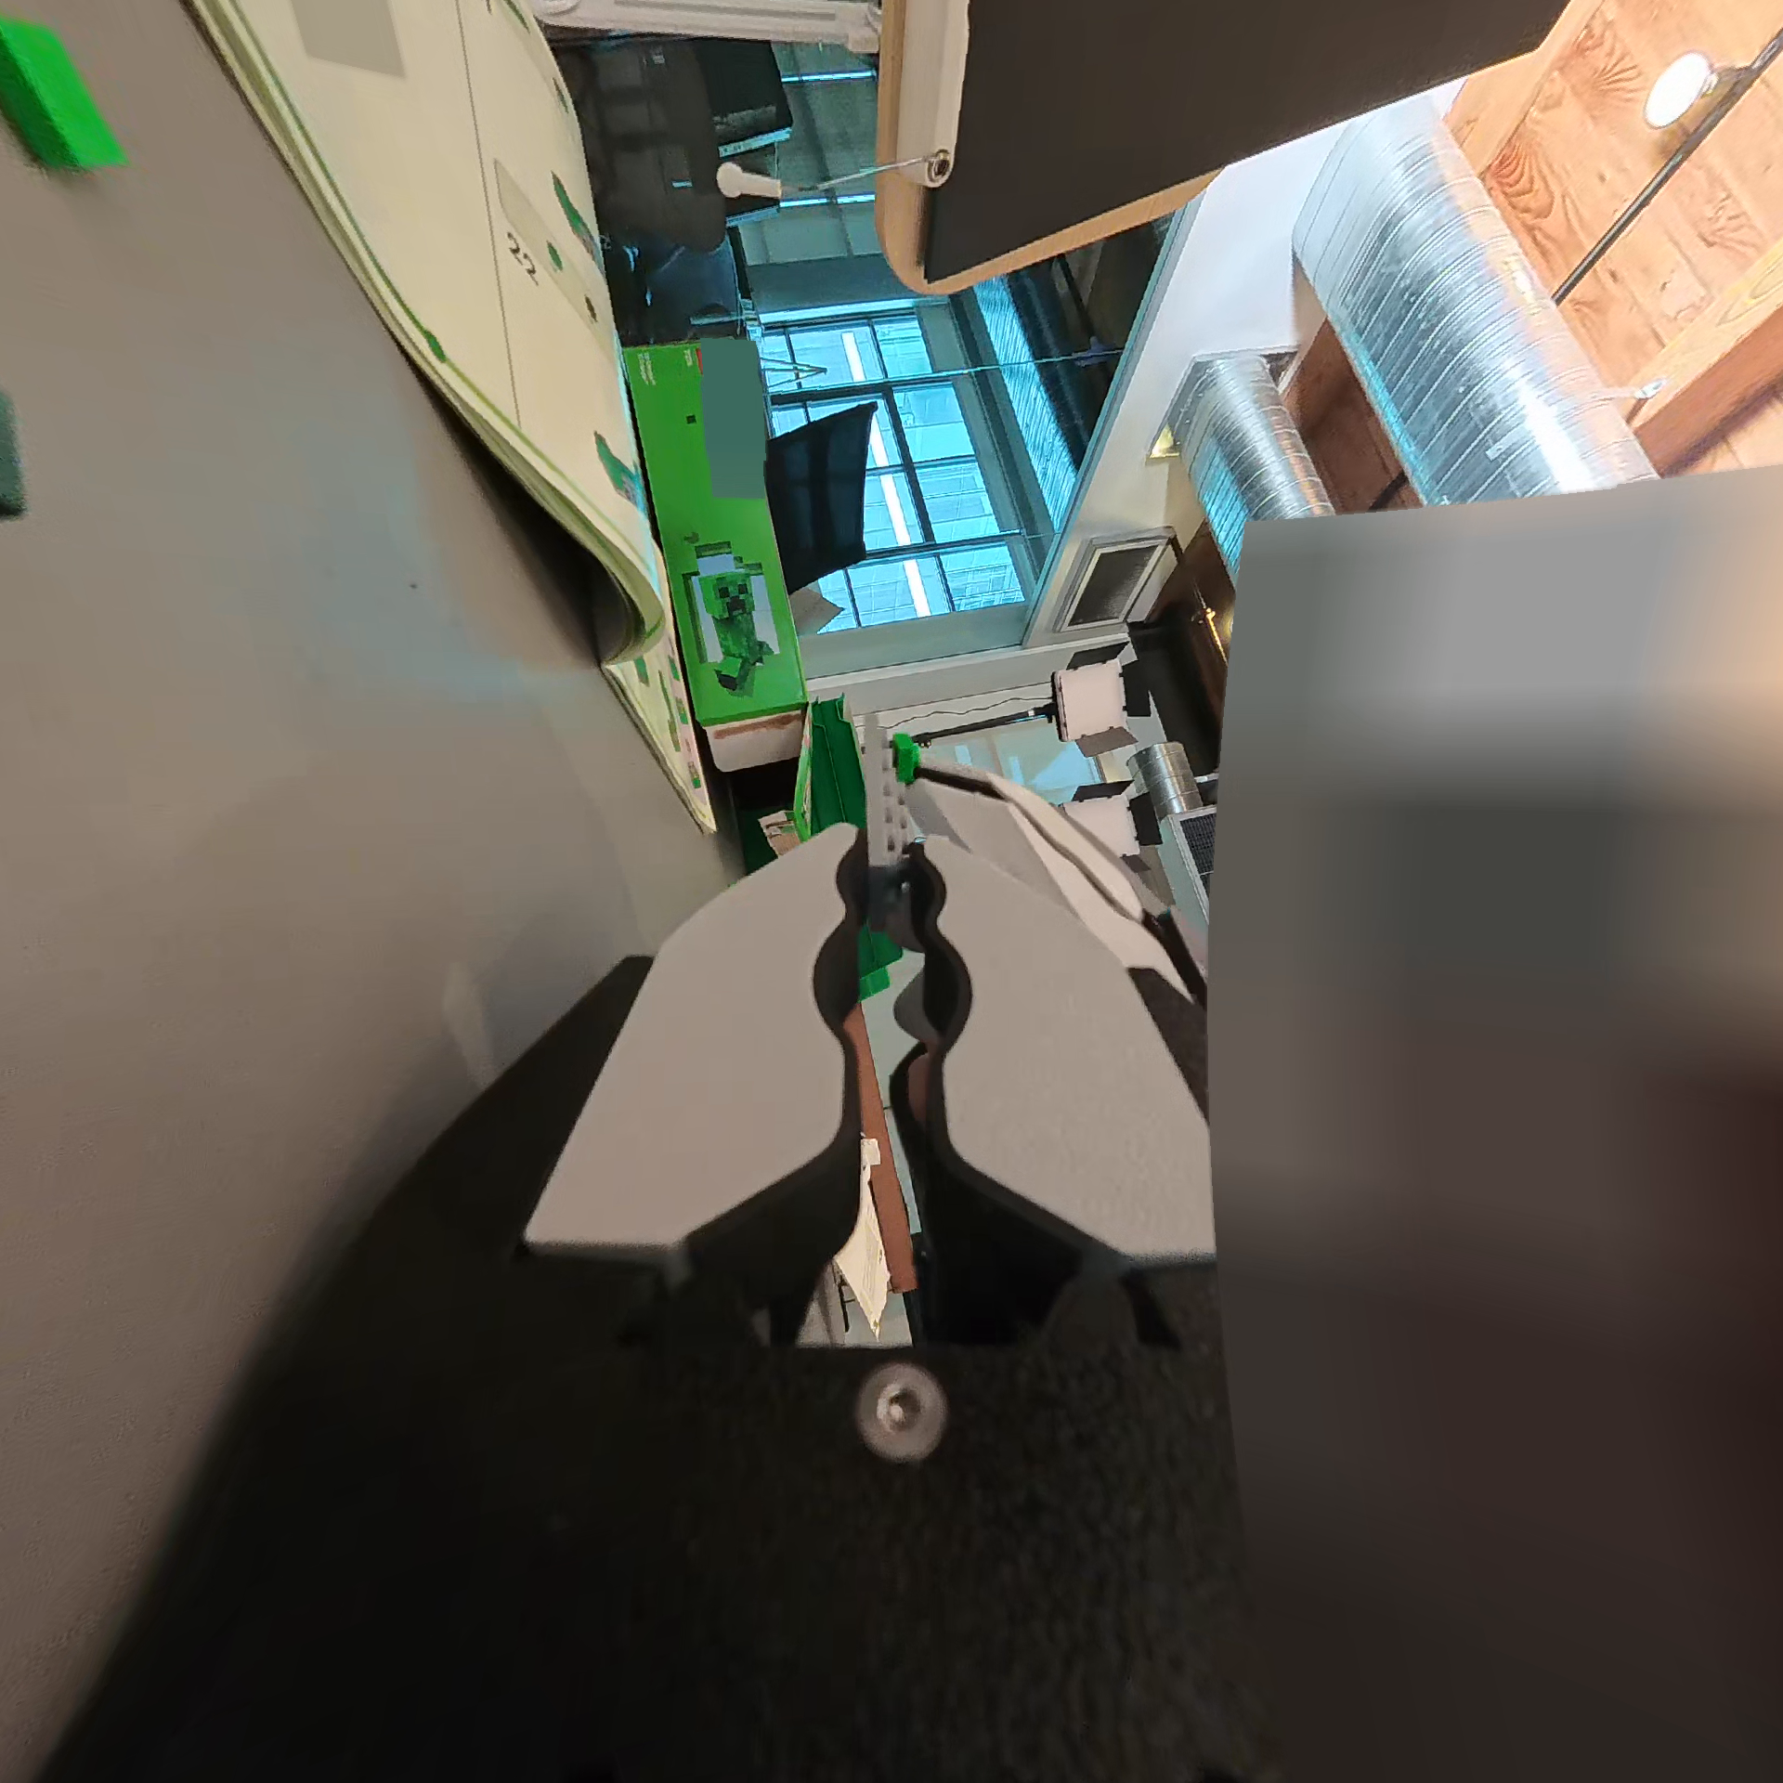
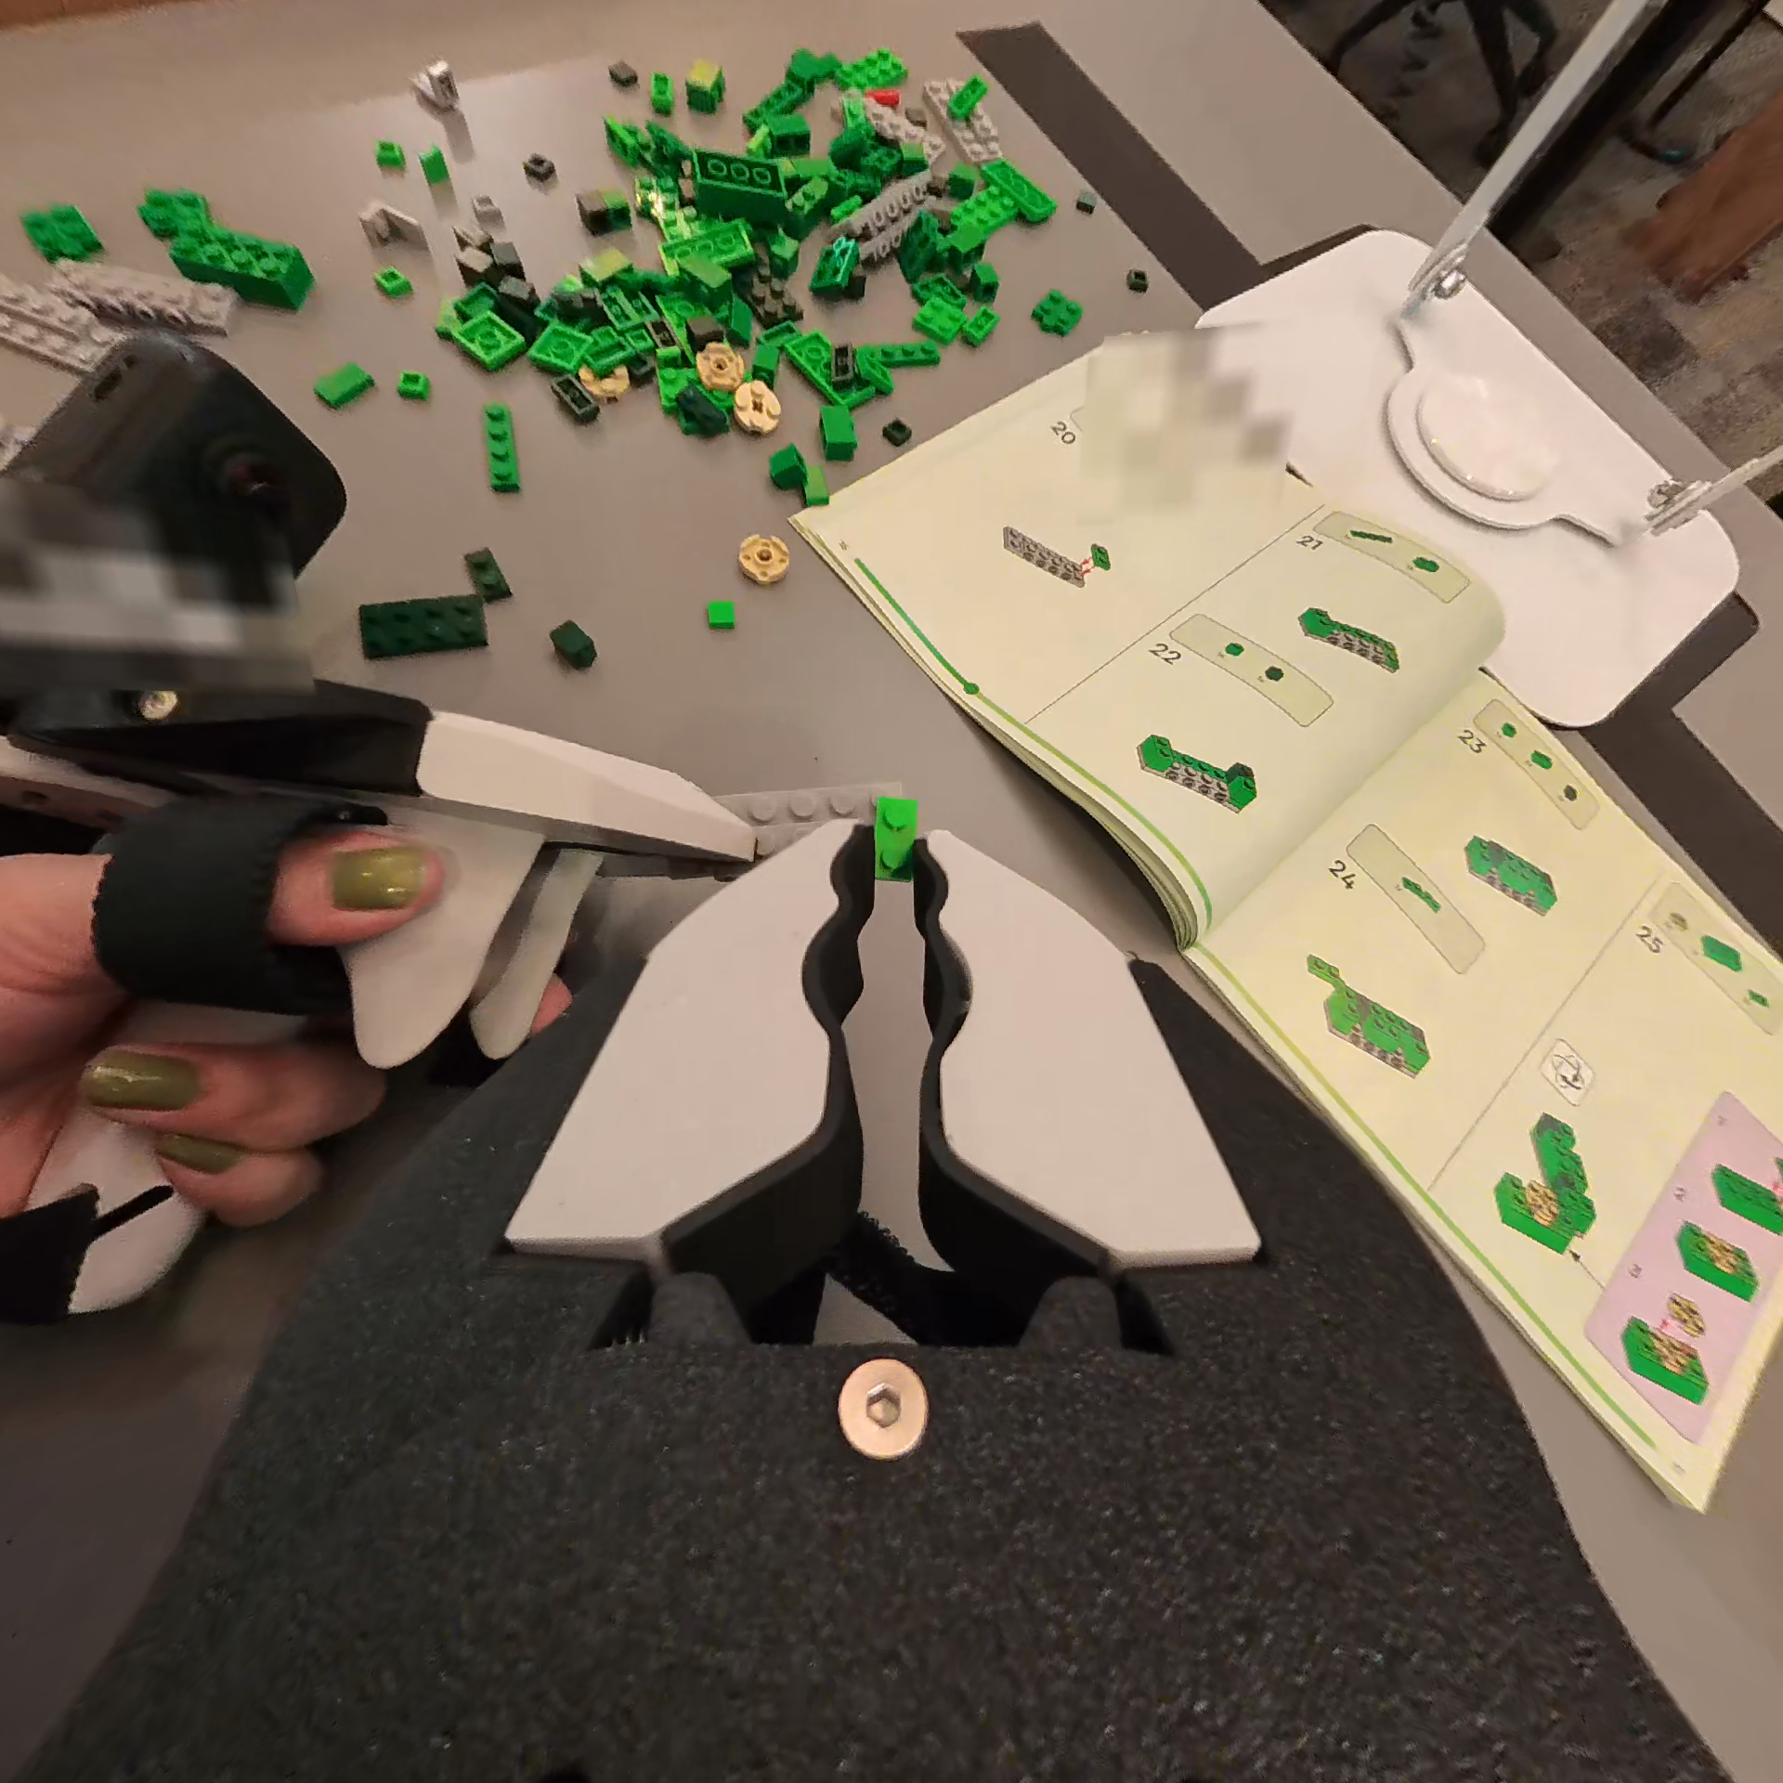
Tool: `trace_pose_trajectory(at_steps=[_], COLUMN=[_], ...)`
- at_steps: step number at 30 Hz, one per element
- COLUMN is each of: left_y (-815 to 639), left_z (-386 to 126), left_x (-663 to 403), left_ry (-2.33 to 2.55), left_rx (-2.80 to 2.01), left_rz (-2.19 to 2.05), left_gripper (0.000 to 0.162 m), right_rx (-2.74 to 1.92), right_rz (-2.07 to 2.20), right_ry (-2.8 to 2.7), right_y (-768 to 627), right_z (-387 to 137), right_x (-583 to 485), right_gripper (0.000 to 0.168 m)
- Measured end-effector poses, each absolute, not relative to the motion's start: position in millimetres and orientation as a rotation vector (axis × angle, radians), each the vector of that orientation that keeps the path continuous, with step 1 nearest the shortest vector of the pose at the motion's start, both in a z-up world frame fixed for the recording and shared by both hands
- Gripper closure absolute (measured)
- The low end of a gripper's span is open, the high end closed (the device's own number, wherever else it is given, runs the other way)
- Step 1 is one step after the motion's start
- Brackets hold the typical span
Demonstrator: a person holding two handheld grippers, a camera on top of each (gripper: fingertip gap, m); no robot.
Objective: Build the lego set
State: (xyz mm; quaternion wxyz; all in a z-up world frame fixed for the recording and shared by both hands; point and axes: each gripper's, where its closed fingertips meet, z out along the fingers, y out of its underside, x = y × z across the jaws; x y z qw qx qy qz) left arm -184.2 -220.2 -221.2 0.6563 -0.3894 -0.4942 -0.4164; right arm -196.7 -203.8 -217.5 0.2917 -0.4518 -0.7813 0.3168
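Nearest the lens in the right wrist view: right gripper (image 2: 893, 854) closed on a small bright green brick (image 2: 893, 837), pinched at the fingertips with studs showing; just beyond and touching or nearly touching that green brick, the end of a long grey plate (image 2: 806, 806) held off the table; left gripper (image 1: 890, 873) clamped on the grey plate's other end, entering from the left of the green brick.

Step in hand, as judged: seating the green brick onto the plate's end, as in the open instruction booklet (image 2: 1351, 772) to the right of the green brick.

For a clean join: align studs squarely before pressing; keep the plate level and rigidly braced against the push; press straight, not at an angle; avoid pinching so near the joint that the fingertips foul the plate; release only once seated flush.

Farther behind the green brick: loose pile of green and grey pieces (image 2: 733, 241) on the grey table (image 2: 627, 540); beyond the booklet, a white stand base (image 2: 1544, 598).
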Motion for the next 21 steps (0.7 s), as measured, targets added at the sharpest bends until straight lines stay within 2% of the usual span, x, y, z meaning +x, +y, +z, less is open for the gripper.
trace_pose_trajectory(at_steps=[21], left_y=[-220.3], left_z=[-217.6], left_x=[-181.7], left_ry=[-1.080], left_rx=[-0.886], left_rz=[-0.952], left_gripper=[0.155], right_rx=[-1.180], right_rz=[0.823], right_ry=[-2.190], right_y=[-208.8], right_z=[-213.8], right_x=[-195.0], right_gripper=[0.161])
